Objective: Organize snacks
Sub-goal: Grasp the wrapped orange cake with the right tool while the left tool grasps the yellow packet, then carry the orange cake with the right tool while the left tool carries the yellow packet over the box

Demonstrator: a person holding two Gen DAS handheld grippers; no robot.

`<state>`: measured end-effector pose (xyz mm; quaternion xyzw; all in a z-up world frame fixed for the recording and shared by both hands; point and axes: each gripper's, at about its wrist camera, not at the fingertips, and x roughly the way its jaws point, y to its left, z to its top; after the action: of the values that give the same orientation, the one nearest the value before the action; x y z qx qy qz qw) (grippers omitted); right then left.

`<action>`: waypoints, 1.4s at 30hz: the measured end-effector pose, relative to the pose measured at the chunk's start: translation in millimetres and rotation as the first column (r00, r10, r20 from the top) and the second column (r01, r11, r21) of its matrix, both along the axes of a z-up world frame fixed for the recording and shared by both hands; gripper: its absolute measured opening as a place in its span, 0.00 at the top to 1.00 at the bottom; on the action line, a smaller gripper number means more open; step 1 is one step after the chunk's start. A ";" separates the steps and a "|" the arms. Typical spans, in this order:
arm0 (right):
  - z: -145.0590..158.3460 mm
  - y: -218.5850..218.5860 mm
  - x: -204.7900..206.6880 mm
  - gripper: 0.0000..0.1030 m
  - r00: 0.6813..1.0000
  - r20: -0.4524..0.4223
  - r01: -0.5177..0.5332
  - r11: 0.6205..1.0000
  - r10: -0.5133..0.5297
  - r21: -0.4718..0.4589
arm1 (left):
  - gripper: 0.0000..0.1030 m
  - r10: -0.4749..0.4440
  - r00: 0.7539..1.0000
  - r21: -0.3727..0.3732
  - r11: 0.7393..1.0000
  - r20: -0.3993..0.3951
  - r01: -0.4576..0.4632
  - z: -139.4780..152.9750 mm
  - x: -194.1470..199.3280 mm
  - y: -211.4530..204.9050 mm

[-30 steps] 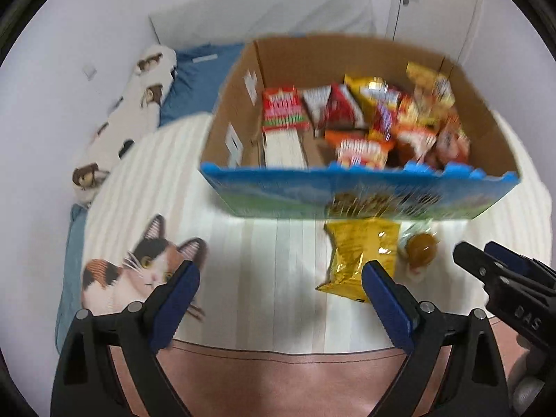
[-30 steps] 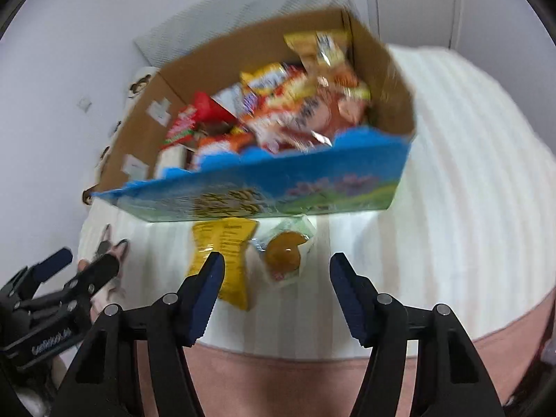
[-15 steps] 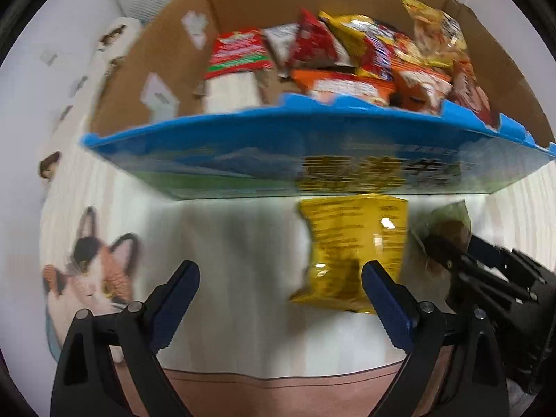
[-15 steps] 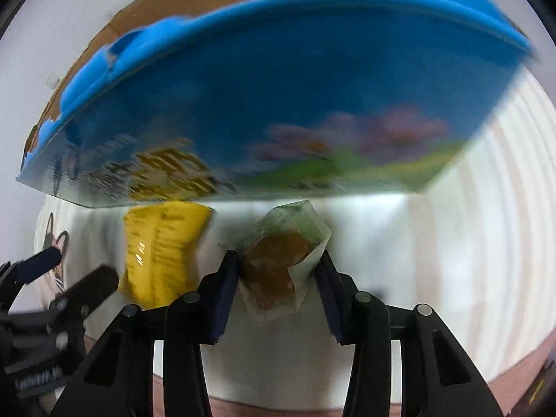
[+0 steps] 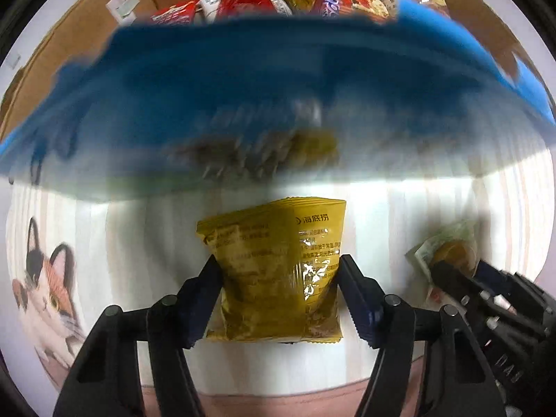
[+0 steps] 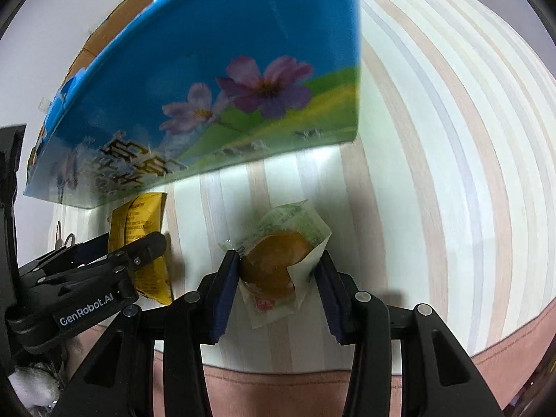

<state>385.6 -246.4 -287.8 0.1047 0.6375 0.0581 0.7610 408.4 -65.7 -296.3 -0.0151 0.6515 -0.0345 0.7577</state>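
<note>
The yellow snack packet (image 5: 278, 271) lies flat on the striped bed cover (image 6: 434, 173), directly between the fingers of the left gripper (image 5: 279, 278), its long axis running away from the gripper toward the blue-fronted cardboard box (image 5: 278, 104) just beyond. The jaws have just been closing on it and both pads appear to touch its edges, though blur leaves that uncertain. Beside it, the right gripper (image 6: 278, 271) is clamped on the wrapped pastry (image 6: 278, 264), equally near the box.

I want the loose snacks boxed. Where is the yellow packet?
On the striped bedcover in front of the blue box, the yellow packet sits between the left gripper's closing jaws, left of the wrapped bun.
</note>
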 end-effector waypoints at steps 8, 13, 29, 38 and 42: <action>-7.0 7.6 -44.6 0.54 0.997 -0.066 -0.023 0.999 0.027 0.049 | 0.39 0.058 0.995 -0.005 0.998 -0.081 -0.059 -2.7 -74.4 23.7; -15.2 16.2 -86.7 0.54 0.990 -0.119 -0.063 0.996 0.071 0.069 | 0.39 0.096 0.985 -0.011 0.995 -0.140 -0.099 -11.2 -115.6 31.6; -29.0 43.2 -115.9 0.40 0.979 -0.157 -0.126 0.992 0.128 0.022 | 0.36 0.120 0.978 0.018 0.993 -0.169 -0.118 -38.8 -106.5 17.4; -37.2 99.7 -118.4 0.56 0.976 -0.111 -0.196 0.977 0.186 -0.088 | 0.50 0.125 0.984 0.027 0.992 -0.125 -0.123 -36.1 -128.2 31.4; -29.9 99.0 -123.2 0.57 0.985 -0.076 -0.161 0.985 0.156 -0.060 | 0.54 0.125 0.986 0.017 0.992 -0.111 -0.124 -27.1 -128.9 30.8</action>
<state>262.4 -147.5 -317.7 0.0306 0.6719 0.0939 0.7340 279.5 -34.9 -323.4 -0.0537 0.6909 0.0171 0.7208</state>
